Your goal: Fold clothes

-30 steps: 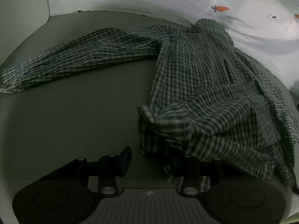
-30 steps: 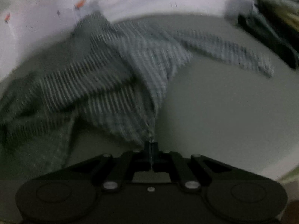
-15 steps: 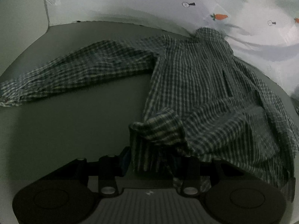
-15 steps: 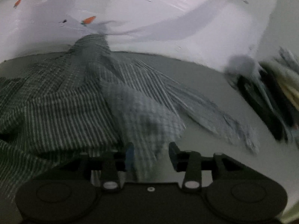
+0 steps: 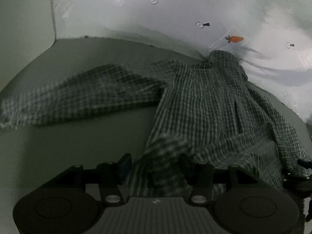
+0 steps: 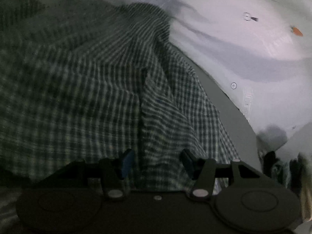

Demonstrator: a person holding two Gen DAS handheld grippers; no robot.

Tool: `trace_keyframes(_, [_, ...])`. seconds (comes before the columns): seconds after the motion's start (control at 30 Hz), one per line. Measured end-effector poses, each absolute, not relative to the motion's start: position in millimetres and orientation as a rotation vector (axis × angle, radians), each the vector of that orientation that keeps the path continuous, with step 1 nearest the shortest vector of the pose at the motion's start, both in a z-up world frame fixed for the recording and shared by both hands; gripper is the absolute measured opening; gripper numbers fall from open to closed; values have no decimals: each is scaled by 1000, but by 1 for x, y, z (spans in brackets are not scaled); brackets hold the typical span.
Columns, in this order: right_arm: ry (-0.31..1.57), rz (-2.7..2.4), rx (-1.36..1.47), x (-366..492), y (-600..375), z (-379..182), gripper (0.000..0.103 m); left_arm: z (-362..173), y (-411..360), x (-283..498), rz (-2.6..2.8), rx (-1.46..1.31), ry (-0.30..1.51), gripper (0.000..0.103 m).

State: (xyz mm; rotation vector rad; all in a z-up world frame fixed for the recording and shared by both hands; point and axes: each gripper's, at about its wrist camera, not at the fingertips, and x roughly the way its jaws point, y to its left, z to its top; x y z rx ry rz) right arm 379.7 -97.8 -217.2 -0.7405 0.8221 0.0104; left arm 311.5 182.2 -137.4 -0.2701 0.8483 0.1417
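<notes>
shirt: the dark green-and-white checked cotton shirt (image 5: 210, 105) is lying spread on the flat grey table top (image 5: 78, 136), collar end toward the white cloth backdrop printed with small orange carrots (image 5: 236, 39).

sleeve: 1 long sleeve (image 5: 81, 99) is stretching out flat to the left of the body in the left wrist view, blurred.

what changed, left side: a second ago the near hem corner was sitting beside the black two-finger left gripper (image 5: 154, 165); now that bunched corner is lying between its fingers and draping over the gripper body.

what changed, right side: a second ago the black two-finger right gripper (image 6: 156, 161) was pinched shut on a thin edge of cloth with bare table to its right; now it is over the middle of the shirt body, and checked fabric is filling nearly its whole view.

meaning for task: judging from this, 1 fold-over of the right side looks just laid down and let go; the left sleeve is not yet folded in.

left jaws: about half open and opening; a rumpled fold of hem is sitting between the fingers, and I cannot tell whether the pads are pressing on it.

right jaws: about half open and opening; cloth is lying under and between the 2 fingers, a raised crease running up between them, pads not closing on it.

right edge: a dark pile of other clothes (image 6: 280, 167) is sitting at the table's far right, too blurred to sort.
</notes>
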Motion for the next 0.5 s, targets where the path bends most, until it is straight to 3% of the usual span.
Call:
trace_keyframes(0.07, [828, -17, -772, 386, -98, -220, 53, -132, 182, 318, 136, -266, 841, 58])
trace_keyframes(0.13, [833, -25, -774, 387, -102, -216, 34, -127, 184, 321, 114, -293, 829, 59])
trace_keyframes(0.17, [824, -34, -757, 385, -106, -212, 15, -124, 187, 322, 102, -316, 819, 60])
trace_keyframes(0.2, [816, -42, -740, 383, -109, -208, 10, -122, 189, 324, 95, -338, 811, 62])
trace_keyframes(0.5, [700, -263, -400, 359, -159, -143, 9, -153, 170, 337, 64, -151, 933, 63])
